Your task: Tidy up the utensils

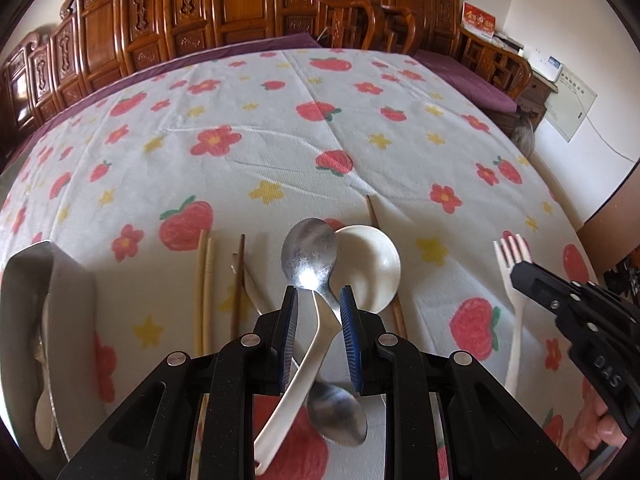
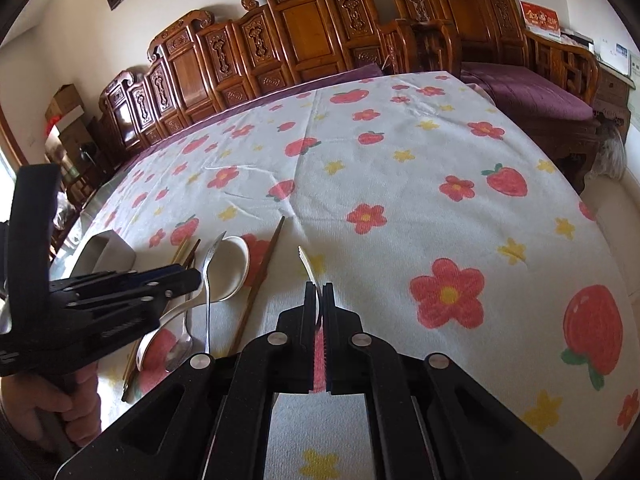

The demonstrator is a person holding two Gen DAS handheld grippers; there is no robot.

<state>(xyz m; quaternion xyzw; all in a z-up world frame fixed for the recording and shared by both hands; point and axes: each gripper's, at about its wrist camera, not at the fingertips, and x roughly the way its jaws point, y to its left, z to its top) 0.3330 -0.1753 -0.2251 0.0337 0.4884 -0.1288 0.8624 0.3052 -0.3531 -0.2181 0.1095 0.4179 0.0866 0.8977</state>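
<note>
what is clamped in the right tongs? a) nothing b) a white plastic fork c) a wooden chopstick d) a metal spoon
b: the right tongs are shut on the handle of the white plastic fork, whose tines stick out ahead of the tips above the flowered tablecloth.

left gripper (image 1: 318, 300): matte black angular frame, blue ribbed pads, round silver pivot screws | right gripper (image 2: 319, 300): same black frame, silver screws, white raised lettering
</note>
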